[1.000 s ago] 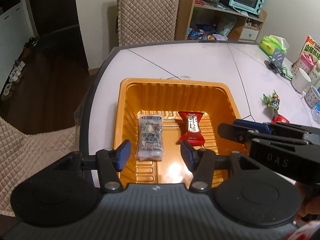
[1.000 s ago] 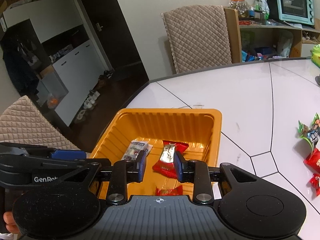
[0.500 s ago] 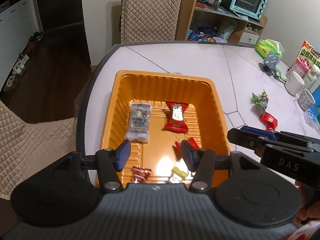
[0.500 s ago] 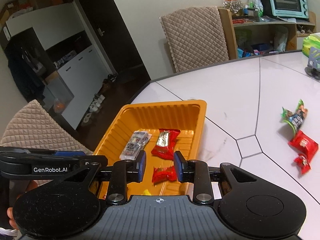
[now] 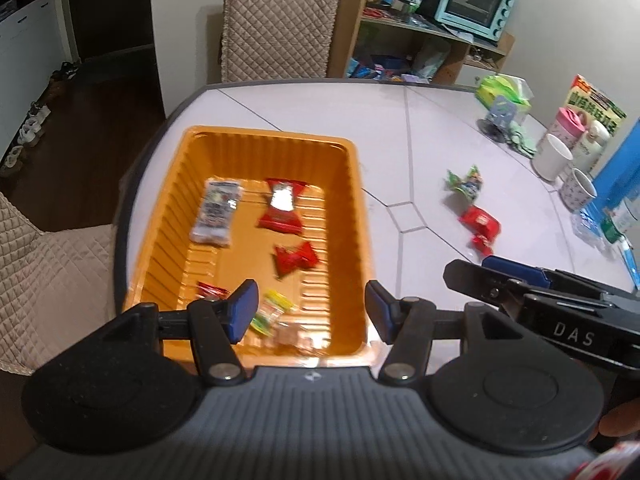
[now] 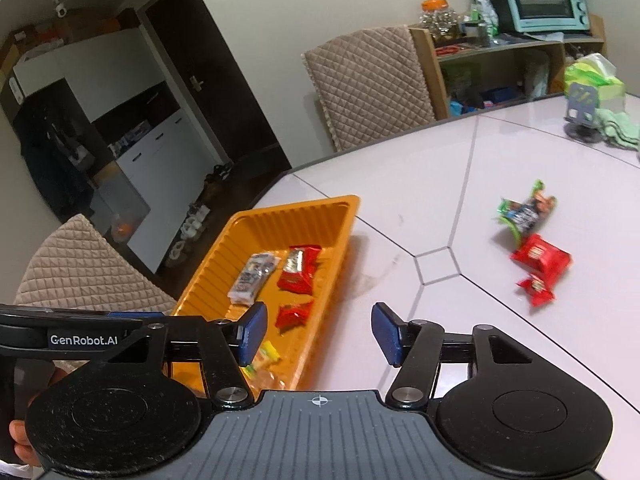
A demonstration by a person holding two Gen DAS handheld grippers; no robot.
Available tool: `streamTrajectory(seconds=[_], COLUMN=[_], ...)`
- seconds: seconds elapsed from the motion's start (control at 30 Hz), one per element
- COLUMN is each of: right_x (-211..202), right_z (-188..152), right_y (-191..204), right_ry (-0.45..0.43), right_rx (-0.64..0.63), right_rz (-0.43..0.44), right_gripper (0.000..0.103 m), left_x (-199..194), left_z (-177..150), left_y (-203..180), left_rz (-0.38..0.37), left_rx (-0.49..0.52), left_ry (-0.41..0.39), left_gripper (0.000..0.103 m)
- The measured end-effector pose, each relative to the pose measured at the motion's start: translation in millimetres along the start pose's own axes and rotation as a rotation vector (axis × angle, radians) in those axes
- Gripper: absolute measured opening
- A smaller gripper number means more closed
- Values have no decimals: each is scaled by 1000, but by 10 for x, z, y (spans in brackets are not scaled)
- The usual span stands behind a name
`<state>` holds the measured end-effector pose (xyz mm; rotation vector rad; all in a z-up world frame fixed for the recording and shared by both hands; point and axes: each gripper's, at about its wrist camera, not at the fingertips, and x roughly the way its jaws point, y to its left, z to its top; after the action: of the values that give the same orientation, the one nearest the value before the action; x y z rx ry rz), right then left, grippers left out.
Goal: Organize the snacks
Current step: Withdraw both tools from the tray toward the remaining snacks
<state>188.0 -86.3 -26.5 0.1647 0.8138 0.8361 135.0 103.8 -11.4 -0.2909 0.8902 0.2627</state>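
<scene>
Fingers, left gripper (image 5: pixel 306 312): blue pads apart, nothing between them, just been widening; hanging over the near end of the tray.
Fingers, right gripper (image 6: pixel 318 334): blue pads apart and empty, just been spreading from a narrow gap; over the tray's right rim and bare tabletop.
Writing: "DAS" on the right gripper's black body in the left view; "GenRobot.AI" on the left gripper's body in the right view; Chinese print on a green and yellow box (image 5: pixel 596 106), too small to read.
Container: ribbed orange plastic tray (image 5: pixel 362 216) on the white tiled table (image 5: pixel 416 128).
Contents: clear grey printed packet (image 5: pixel 216 212), red and silver wrapped snack (image 5: pixel 282 208), small red wrapped candy (image 5: pixel 296 258), yellow-green candy (image 5: pixel 270 312), more wrappers at the near end, blurred.
Outside the tray: green foil packet (image 6: pixel 526 212), red packet (image 6: pixel 540 258) and small red candy (image 6: pixel 536 288), close together, well apart from the tray.
</scene>
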Motion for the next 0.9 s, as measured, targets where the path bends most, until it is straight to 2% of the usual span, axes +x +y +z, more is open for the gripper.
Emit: streamTrajectory(seconds=[0.53, 0.67, 0.9], right_x=[-627, -701, -800], right_z=[-246, -257, -218], right_y=[-786, -1004, -1342], right_ry=[8, 8, -8], right_rx=[72, 93, 118], right_rz=[-94, -134, -198], right_gripper=[64, 64, 64], left_x=[68, 142, 399], left_z=[-389, -400, -325], left_y=[-851, -1042, -1388], left_rz=[-84, -99, -121], left_rx=[37, 53, 99], left_ry=[47, 34, 27], left_gripper=[56, 62, 63])
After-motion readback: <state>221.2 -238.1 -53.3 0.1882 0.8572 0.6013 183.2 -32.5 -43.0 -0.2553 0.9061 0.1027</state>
